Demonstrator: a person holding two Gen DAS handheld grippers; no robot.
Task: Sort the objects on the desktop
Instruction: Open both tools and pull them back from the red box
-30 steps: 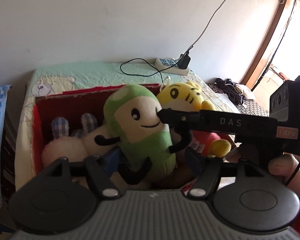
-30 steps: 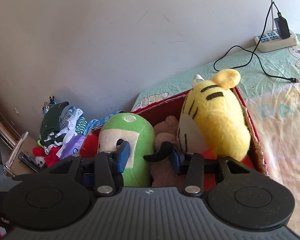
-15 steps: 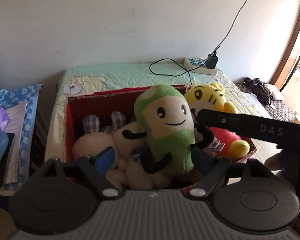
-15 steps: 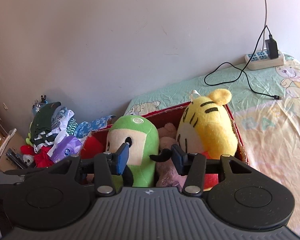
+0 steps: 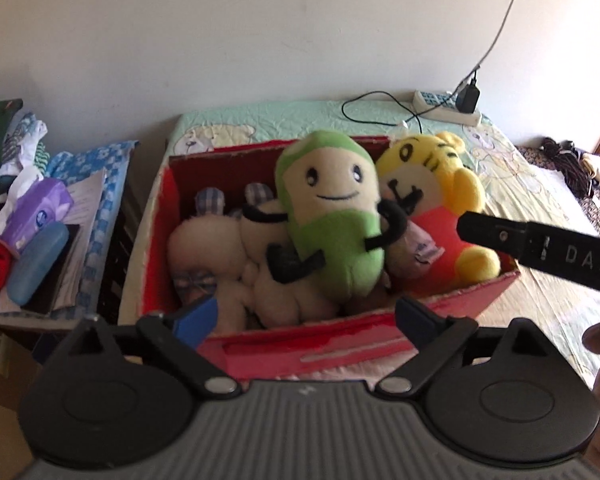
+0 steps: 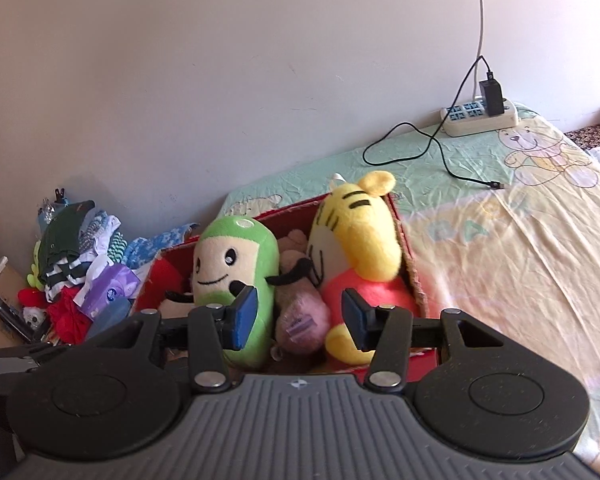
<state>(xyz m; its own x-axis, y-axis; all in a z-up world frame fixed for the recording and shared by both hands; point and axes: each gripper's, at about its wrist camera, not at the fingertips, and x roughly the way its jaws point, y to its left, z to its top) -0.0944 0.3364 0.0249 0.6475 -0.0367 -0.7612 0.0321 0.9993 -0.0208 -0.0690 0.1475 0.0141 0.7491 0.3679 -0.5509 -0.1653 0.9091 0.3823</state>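
Observation:
A red box [image 5: 332,344] on the bed holds several plush toys. A green plush [image 5: 332,216] stands upright in the middle, with a yellow tiger [image 5: 432,184] to its right and a white plush [image 5: 216,244] to its left. My left gripper [image 5: 306,316] hangs over the box's near wall; its jaws are opening and nothing is between them. In the right wrist view the green plush [image 6: 236,264], the tiger [image 6: 356,240] and a pinkish plush [image 6: 300,316] sit behind my right gripper [image 6: 300,316], which is open and touches none. One finger [image 5: 540,248] of the right gripper reaches in from the right.
A side table [image 5: 76,216] left of the bed carries a purple tissue pack [image 5: 36,208], a blue case [image 5: 38,264] and piled clothes [image 6: 72,248]. A power strip [image 6: 480,118] with a charger and cable lies on the sheet by the wall. Bare bedsheet [image 6: 520,260] stretches right of the box.
Both grippers have drawn back and up from the box. The left jaws widened away from the green plush, which stays in the box. The right jaws spread a little.

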